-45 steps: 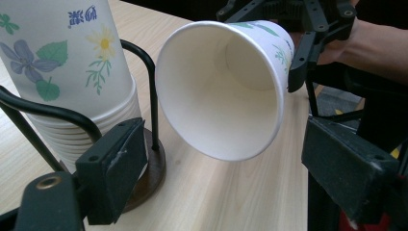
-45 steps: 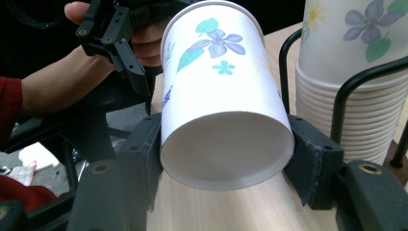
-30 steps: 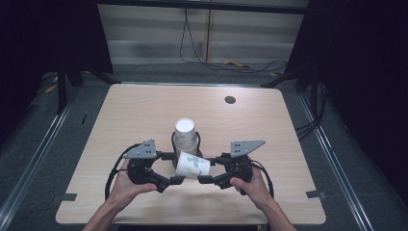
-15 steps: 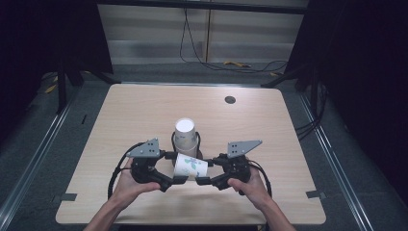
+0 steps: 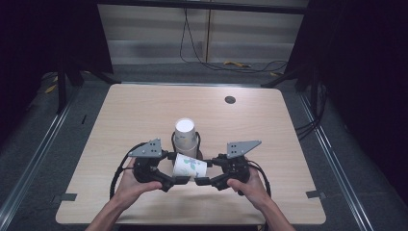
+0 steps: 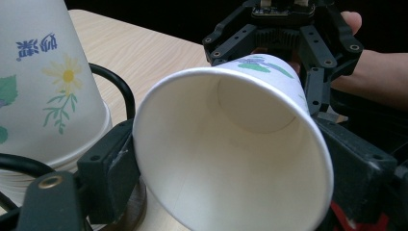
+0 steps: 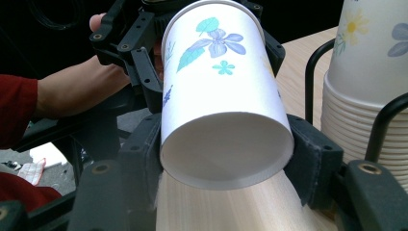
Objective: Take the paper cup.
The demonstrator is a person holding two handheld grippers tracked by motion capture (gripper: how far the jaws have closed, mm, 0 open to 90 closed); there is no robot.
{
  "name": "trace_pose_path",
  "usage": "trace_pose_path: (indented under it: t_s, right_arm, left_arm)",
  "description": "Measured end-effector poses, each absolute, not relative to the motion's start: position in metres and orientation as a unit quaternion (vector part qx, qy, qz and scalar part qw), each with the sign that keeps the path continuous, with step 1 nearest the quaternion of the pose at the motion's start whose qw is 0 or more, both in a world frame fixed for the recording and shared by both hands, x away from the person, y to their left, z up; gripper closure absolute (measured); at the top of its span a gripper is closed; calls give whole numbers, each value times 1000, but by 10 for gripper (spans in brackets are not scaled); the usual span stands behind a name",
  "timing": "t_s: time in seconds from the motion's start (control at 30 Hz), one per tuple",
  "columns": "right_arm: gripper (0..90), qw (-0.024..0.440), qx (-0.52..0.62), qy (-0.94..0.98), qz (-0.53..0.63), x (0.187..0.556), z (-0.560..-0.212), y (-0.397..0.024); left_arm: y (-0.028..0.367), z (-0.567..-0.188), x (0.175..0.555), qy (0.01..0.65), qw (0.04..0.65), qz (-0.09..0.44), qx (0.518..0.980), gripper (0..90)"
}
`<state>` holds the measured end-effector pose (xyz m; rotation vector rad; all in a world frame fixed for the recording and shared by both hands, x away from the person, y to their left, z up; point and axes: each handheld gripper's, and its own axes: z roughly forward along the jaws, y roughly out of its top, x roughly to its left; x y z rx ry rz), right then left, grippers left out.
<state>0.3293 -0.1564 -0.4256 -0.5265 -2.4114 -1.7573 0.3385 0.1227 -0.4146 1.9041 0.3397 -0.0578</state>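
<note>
The pale wooden worktop [image 5: 144, 115] with rounded corners sits on a grey floor, dark curtains to either side. A small dark round disc [image 5: 230, 99] lies near its far right edge, well apart from everything else.

Near the middle of the worktop stands the stack of upturned white paper cups with flower prints [image 5: 185, 137], ringed by a black wire holder [image 5: 197, 140] whose loops rise beside it. This stack stands just behind the two hands, close to the held cup and touching the space on the far side of it.

The white paper cup with blue flowers and green leaves [image 5: 189, 166] lies on its side above the worktop, between the two tools. The right hand-held gripper [image 7: 226, 178] is clamped on the cup's base end, its black pads pressed to both sides. The left hand-held gripper [image 6: 231, 192] stands at the cup's open mouth, one jaw on each side of the rim; its jaws are wide and have just been closing a little, and I cannot tell whether the pads press on the rim.
</note>
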Motion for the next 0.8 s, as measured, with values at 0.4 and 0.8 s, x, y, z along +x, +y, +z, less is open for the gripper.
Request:
trace_pose_path:
  t_s: [0.4, 0.8]
  right_arm:
    - [357, 59, -167, -797, -578, 329, -427, -155]
    - [298, 64, -173, -802, -568, 329, -429, -154]
  left_arm:
    - [127, -412, 339, 139, 580, -38, 802, 219]
    - [127, -408, 334, 124, 582, -33, 803, 269]
